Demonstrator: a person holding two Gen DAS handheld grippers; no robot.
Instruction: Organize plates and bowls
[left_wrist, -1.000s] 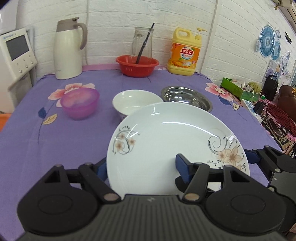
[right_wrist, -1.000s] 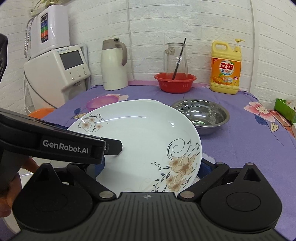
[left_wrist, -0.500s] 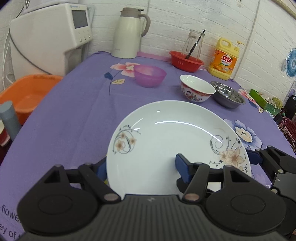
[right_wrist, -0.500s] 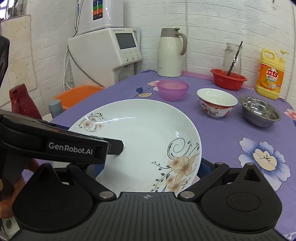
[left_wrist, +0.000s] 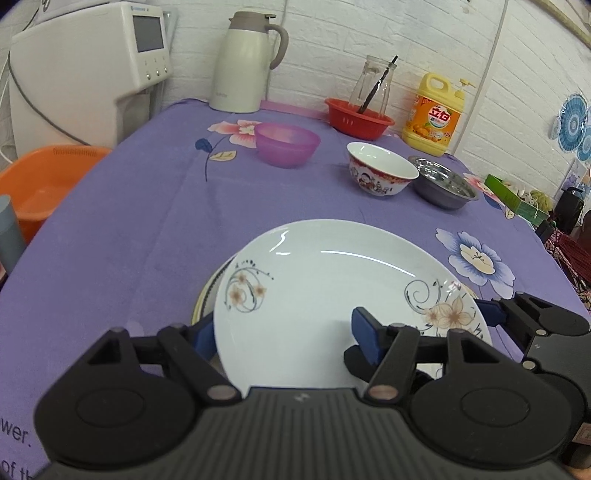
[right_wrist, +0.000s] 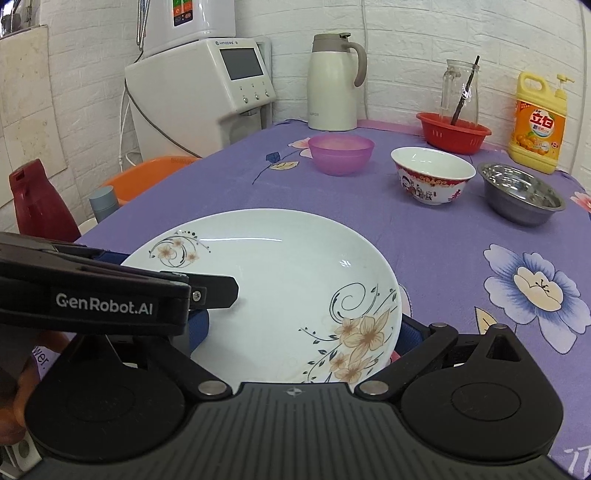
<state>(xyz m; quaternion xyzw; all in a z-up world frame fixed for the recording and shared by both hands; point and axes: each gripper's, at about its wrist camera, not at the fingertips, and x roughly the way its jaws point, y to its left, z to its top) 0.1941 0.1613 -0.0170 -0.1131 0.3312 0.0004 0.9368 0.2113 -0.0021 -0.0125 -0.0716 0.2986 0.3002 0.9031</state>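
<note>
Left wrist view: left gripper (left_wrist: 282, 332) and right gripper (right_wrist: 303, 328) each clamp the near rim of a white floral plate (left_wrist: 332, 295), low over the purple tablecloth (left_wrist: 147, 229). A second plate (left_wrist: 202, 300) peeks from beneath, mostly hidden; contact between them cannot be told. Open cloth separates the plate from the patterned bowl (left_wrist: 382, 173), steel bowl (left_wrist: 443, 182) and pink bowl (left_wrist: 287, 144).
</note>
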